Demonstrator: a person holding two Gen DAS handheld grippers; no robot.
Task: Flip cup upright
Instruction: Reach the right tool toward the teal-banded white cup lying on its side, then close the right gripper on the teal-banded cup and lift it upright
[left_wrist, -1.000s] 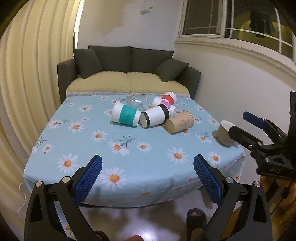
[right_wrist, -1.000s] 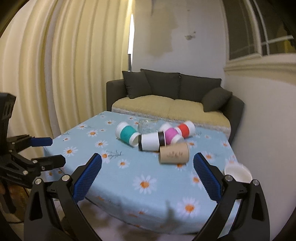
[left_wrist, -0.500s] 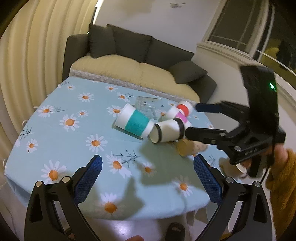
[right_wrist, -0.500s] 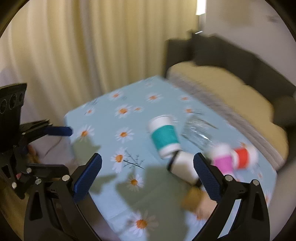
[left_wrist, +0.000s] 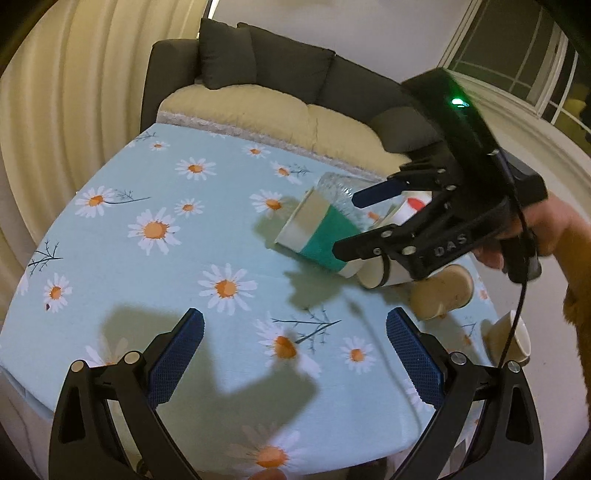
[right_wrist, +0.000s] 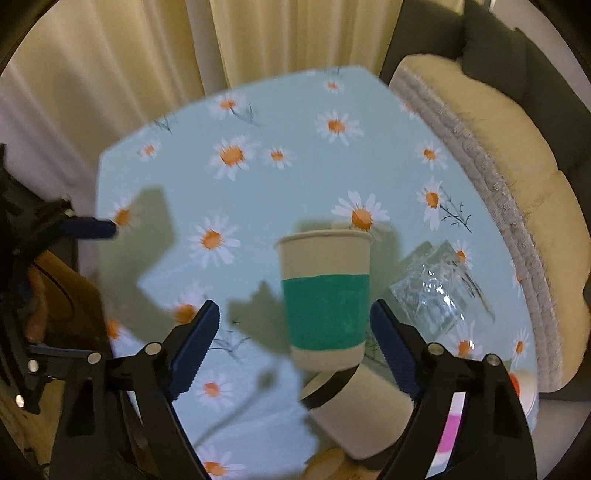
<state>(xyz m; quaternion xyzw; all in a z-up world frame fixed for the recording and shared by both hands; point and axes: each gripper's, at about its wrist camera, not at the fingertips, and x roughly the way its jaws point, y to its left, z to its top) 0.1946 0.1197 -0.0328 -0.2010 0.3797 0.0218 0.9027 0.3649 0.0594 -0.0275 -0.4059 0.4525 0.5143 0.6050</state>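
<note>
A white paper cup with a teal band (left_wrist: 318, 232) lies on its side on the daisy tablecloth (left_wrist: 155, 206). In the right wrist view the teal cup (right_wrist: 325, 299) lies just ahead between my open fingers. My right gripper (right_wrist: 293, 345) is open above it, jaws either side, not touching; it shows in the left wrist view (left_wrist: 347, 225). My left gripper (left_wrist: 295, 363) is open and empty over the table's near edge. Other cups lie beside it: a black-banded white cup (left_wrist: 380, 271), a brown cup (left_wrist: 441, 291), a red-banded cup (left_wrist: 413, 206).
A clear glass (right_wrist: 432, 291) lies on its side next to the teal cup. A paper cup (left_wrist: 511, 339) sits at the table's right edge. A sofa (left_wrist: 280, 92) stands behind the table, curtains (left_wrist: 74, 92) to the left.
My right gripper has swung in over the table and come down above the teal cup. My left gripper has moved forward and looks down at the cloth. Both stay open.
</note>
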